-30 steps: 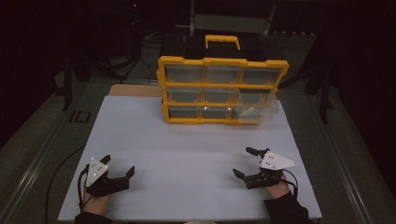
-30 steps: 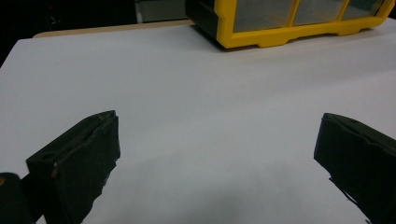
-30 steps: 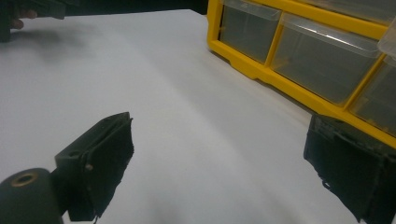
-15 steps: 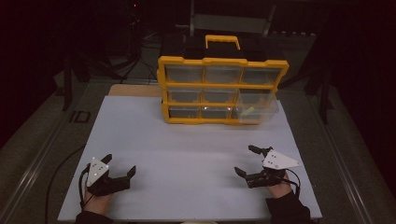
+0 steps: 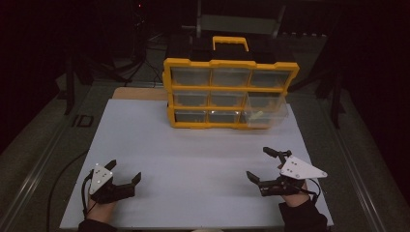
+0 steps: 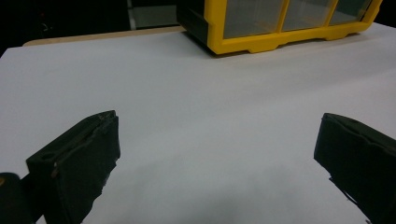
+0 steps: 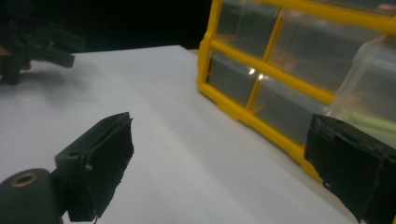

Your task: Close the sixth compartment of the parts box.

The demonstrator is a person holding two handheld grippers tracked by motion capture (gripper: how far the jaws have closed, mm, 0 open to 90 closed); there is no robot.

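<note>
A yellow and black drawer organizer (image 5: pixel 229 87) with clear drawers stands upright at the back of the white table (image 5: pixel 193 154). One clear drawer (image 5: pixel 263 112) at its lower right sticks out, with something yellow-green inside. My left gripper (image 5: pixel 124 173) rests open near the front left edge, nothing between its jaws (image 6: pixel 215 158). My right gripper (image 5: pixel 258 164) is open at the front right, empty, and its camera looks toward the organizer (image 7: pixel 289 79). The other gripper (image 7: pixel 42 46) shows far off in the right gripper view.
A yellow carry handle (image 5: pixel 230 43) tops the organizer. A brown board edge (image 5: pixel 140 93) lies behind the white surface at the left. Dark surroundings and stands ring the table. A metal rail (image 5: pixel 38 169) runs along the left side.
The right gripper has shifted slightly toward the front right. The left gripper has barely moved.
</note>
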